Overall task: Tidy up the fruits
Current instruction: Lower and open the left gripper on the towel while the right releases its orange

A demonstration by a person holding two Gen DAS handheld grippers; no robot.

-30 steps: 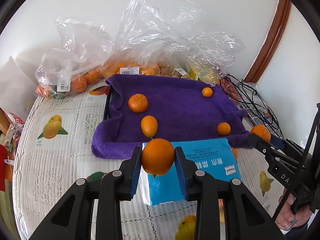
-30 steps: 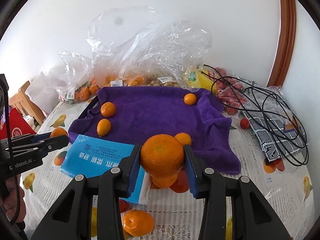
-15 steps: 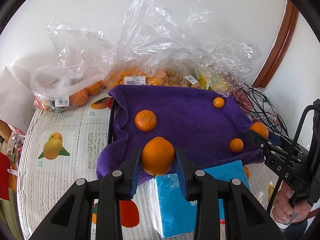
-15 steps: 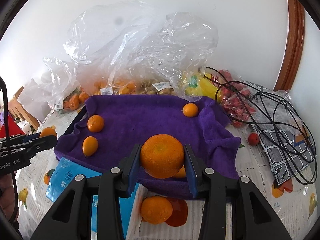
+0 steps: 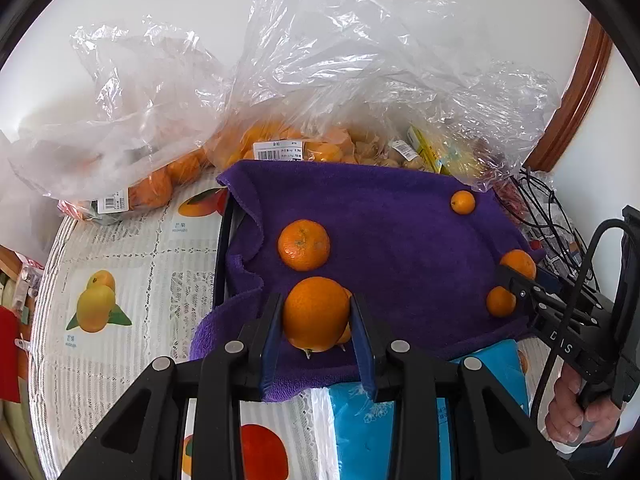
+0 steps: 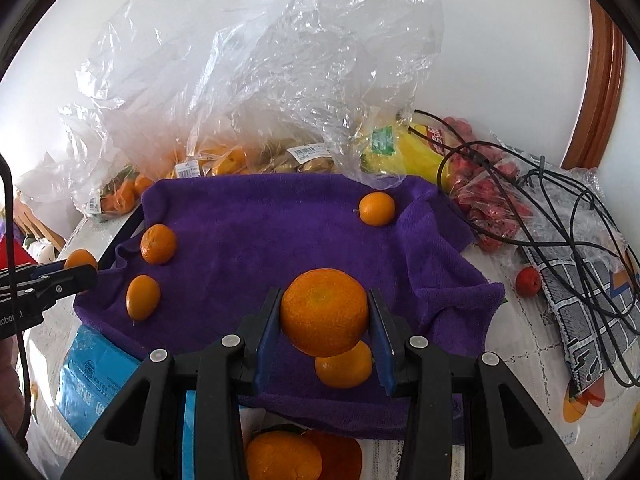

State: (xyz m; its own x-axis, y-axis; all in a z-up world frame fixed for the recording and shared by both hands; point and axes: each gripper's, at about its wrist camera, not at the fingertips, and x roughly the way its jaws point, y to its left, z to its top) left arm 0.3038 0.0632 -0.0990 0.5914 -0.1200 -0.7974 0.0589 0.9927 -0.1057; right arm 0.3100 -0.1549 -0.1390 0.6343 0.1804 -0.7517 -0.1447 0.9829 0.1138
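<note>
My left gripper (image 5: pixel 316 320) is shut on an orange (image 5: pixel 316 308) and hangs over the near left edge of the purple towel (image 5: pixel 392 240). My right gripper (image 6: pixel 325 324) is shut on a bigger orange (image 6: pixel 324 308) above the towel's (image 6: pixel 260 232) near middle, just over a small orange (image 6: pixel 343 366) lying there. Loose oranges rest on the towel: one at the left (image 5: pixel 304 245), an oval one (image 6: pixel 143 297) near the front left, a small one (image 6: pixel 377 209) at the far right. The oval one is mostly hidden behind my left orange in the left wrist view.
Clear plastic bags of fruit (image 5: pixel 320 80) pile up against the wall behind the towel. A blue tissue pack (image 5: pixel 376 420) lies in front of it. Black cables (image 6: pixel 560 208) and a bag of red fruit (image 6: pixel 492 200) sit at the right. Another orange (image 6: pixel 284 456) lies on the tablecloth below my right gripper.
Both grippers have moved forward from over the blue pack to over the towel's near edge, each still holding its orange. The bags and the oranges on the towel look closer.
</note>
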